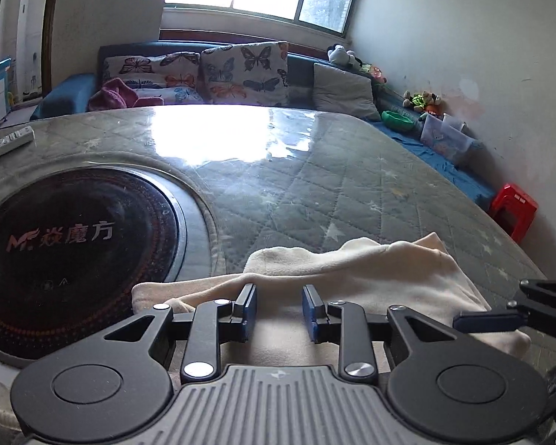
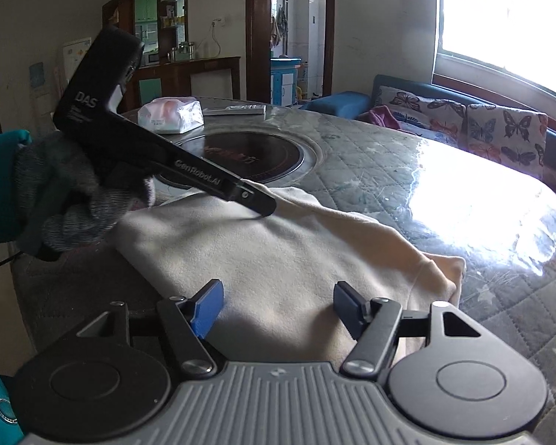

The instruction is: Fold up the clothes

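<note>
A cream garment (image 2: 278,259) lies folded on the quilted grey table cover, also seen in the left wrist view (image 1: 352,270). My left gripper (image 1: 280,311) is open, its blue-padded fingers over the garment's near edge with nothing between them. In the right wrist view the left gripper (image 2: 263,205) rests its tip on the garment's far side. My right gripper (image 2: 278,306) is open over the garment's near edge, empty. Its fingertips (image 1: 474,322) show at the right of the left wrist view.
A round black induction hob (image 1: 74,237) sits sunk in the table (image 1: 352,170). A tissue pack (image 2: 170,115) and a remote (image 1: 7,141) lie at the far side. A sofa with butterfly cushions (image 1: 241,70) and a red stool (image 1: 513,209) stand beyond the table.
</note>
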